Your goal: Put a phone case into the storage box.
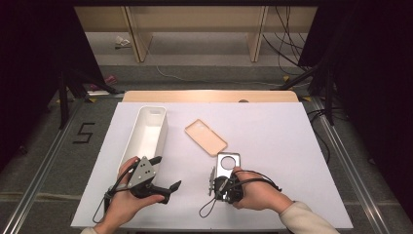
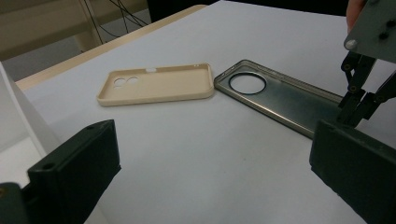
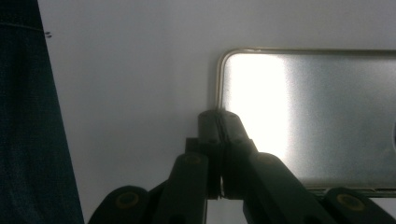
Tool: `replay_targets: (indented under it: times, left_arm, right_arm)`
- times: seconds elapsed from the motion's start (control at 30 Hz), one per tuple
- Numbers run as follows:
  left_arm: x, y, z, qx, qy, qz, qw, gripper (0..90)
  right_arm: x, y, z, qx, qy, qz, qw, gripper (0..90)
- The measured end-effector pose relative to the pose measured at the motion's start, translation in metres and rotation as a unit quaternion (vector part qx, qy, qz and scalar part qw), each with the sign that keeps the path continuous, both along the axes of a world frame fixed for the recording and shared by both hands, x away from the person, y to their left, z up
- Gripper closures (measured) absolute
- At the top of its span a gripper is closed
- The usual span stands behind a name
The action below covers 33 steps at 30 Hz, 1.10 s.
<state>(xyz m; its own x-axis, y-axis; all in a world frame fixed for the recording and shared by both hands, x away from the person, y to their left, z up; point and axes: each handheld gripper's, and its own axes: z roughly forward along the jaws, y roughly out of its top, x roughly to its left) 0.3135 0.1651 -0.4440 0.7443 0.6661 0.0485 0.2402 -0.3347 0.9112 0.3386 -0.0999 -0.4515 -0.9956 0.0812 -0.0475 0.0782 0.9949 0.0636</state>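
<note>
White table top point(image 1: 272, 146) under dim light, shelving and cables on the floor behind. Grey clear phone case point(image 1: 227, 164) lies flat near the front middle, round camera hole up; right gripper point(image 1: 217, 181) has its jaws pinched together on the case's near edge. Beige phone case point(image 1: 206, 137) lies just beyond it, corners almost touching. Left gripper point(image 1: 165, 173) hovers to the left with jaws wide apart, nothing between them. White bin point(image 1: 146, 131) stands along the left side
</note>
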Motion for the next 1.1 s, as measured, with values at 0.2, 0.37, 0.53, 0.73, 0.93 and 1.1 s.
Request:
replay_targets:
  times: [0.2,0.37,0.53,0.73,0.93,1.1]
  left_arm:
    - [0.000,0.001,0.000,0.000,-0.001,0.001,1.0000,1.3]
    - [0.000,0.001,0.000,0.000,0.000,0.002,1.0000,1.4]
    - [0.000,0.002,0.000,-0.001,0.000,0.003,1.0000,1.5]
    - [0.000,0.002,0.000,-0.002,-0.001,0.003,1.0000,1.5]
    - [0.001,0.002,0.000,-0.001,0.000,0.004,1.0000,1.8]
    - [0.001,0.001,0.000,-0.003,0.002,0.005,1.0000,2.1]
  right_arm:
    - [0.000,-0.006,0.007,0.022,-0.001,-0.004,0.9997,89.0]
    - [0.001,-0.011,0.014,0.051,-0.003,-0.011,0.9987,89.0]
    - [0.002,-0.019,0.021,0.082,-0.010,-0.022,0.9963,89.0]
    - [0.002,-0.026,0.031,0.111,-0.014,-0.036,0.9931,89.1]
    - [0.001,-0.033,0.038,0.141,-0.023,-0.049,0.9886,89.1]
    - [0.002,-0.039,0.042,0.167,-0.033,-0.050,0.9841,89.2]
